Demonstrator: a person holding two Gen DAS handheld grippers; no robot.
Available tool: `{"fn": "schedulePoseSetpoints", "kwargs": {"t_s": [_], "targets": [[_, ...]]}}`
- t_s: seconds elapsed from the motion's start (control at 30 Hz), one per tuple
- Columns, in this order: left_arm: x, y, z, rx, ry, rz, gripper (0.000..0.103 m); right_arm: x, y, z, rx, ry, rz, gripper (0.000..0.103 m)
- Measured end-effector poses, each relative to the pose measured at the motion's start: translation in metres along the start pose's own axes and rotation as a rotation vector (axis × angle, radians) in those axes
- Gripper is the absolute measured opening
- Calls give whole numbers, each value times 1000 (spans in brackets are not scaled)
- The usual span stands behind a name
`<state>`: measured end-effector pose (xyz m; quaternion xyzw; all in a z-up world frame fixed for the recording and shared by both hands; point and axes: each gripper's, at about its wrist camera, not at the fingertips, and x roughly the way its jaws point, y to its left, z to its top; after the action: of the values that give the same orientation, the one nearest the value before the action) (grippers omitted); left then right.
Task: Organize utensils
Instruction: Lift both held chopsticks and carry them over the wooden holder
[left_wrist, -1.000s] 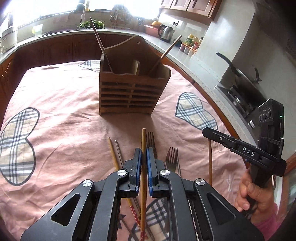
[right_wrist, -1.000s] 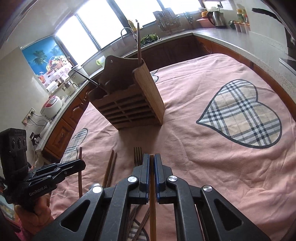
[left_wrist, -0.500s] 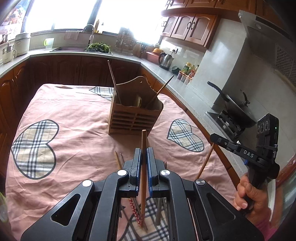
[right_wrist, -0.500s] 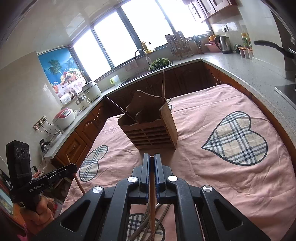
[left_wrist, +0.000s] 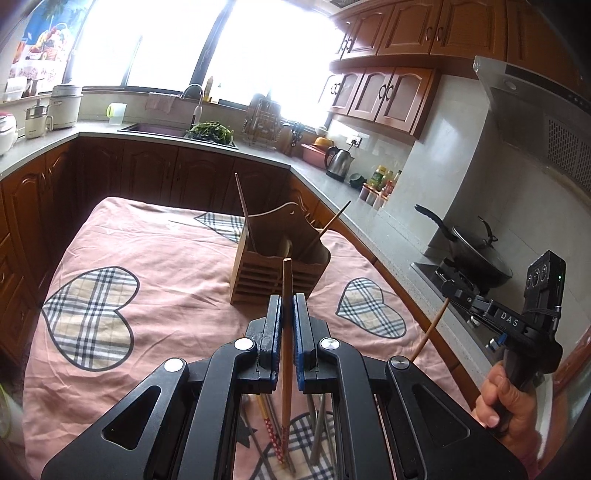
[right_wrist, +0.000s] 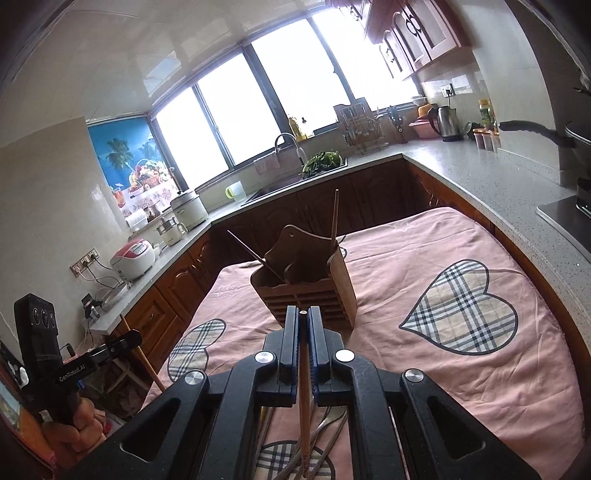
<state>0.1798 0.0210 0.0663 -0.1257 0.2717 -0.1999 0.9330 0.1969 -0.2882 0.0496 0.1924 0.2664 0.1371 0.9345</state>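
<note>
Left gripper (left_wrist: 287, 306), closed on a wooden chopstick (left_wrist: 286, 332) that runs lengthwise between its blue pads, its tip just beyond them. Right gripper (right_wrist: 303, 319), likewise closed on a second chopstick (right_wrist: 304, 387). Both are held above the near end of the table (right_wrist: 424, 258), which is covered with a pink cloth bearing plaid hearts. Wooden utensil holder (left_wrist: 275, 269), upright at mid-table, containing two leaning sticks. Remaining utensils (left_wrist: 317, 432), loose on the cloth beneath the grippers.

Slatted wooden holder (left_wrist: 275, 275) stands upright on pink cloth, two chopsticks (left_wrist: 243, 210) leaning inside.
</note>
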Motion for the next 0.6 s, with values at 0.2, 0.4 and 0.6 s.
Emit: {"fn": "schedulePoseSetpoints", "kwargs": {"t_s": [0.2, 0.4, 0.6], "targets": [[-5, 4, 10, -17, -50, 2, 5, -5, 3, 9, -6, -54, -6, 5], [-5, 3, 24, -17, -92, 3, 5, 0, 7, 18, -23, -81, -8, 5], [2, 4, 41, -22, -138, 7, 5, 10, 6, 26, -31, -107, -7, 5]]}}
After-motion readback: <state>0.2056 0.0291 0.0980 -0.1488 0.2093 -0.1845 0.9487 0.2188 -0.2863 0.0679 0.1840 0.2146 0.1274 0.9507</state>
